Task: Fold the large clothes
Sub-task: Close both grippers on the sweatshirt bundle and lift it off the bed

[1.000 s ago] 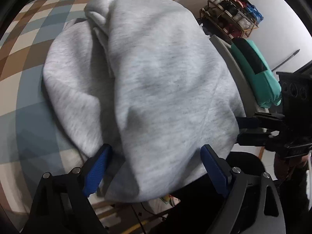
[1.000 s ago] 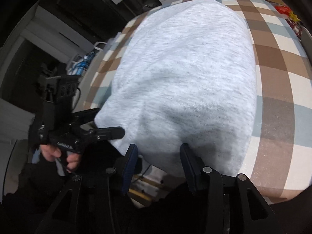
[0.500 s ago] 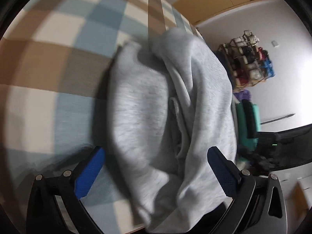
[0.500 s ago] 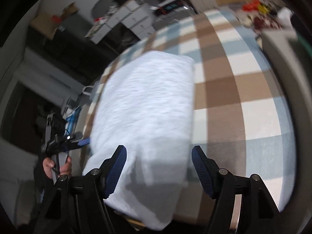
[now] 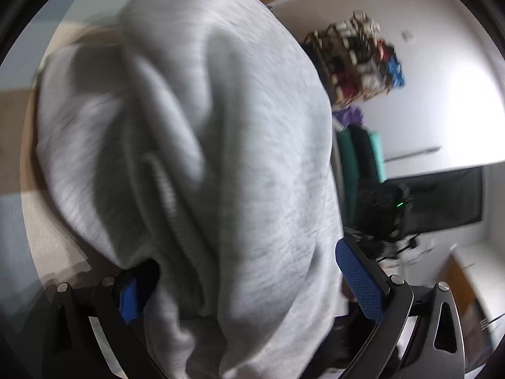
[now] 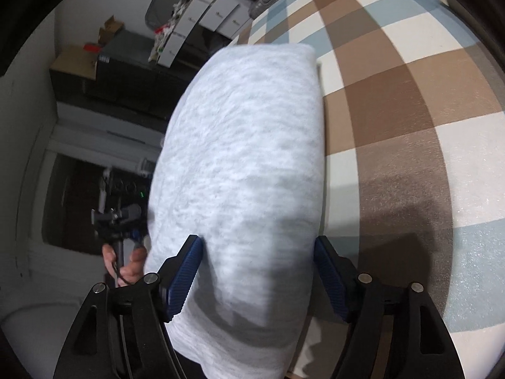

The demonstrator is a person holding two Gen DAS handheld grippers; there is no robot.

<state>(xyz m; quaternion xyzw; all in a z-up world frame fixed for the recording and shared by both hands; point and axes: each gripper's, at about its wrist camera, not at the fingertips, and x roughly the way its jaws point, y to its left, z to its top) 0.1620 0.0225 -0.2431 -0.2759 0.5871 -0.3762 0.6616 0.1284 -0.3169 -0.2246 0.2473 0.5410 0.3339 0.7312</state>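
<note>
Now both grippers' jaws, just opening, stand spread around the folded grey sweatshirt point(image 6: 246, 164), unpinched.

One light grey fleece garment point(image 6: 246, 164) lies on one checked brown, blue and cream cloth surface point(image 6: 410, 101). Two black grippers with blue pads show, the left gripper point(image 5: 246, 281) and the right gripper point(image 6: 257, 273), plus one bare hand point(image 6: 126, 263).

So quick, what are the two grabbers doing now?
Left gripper: open, grey garment between its fingers.
Right gripper: just opened, garment between, not gripped.
</note>
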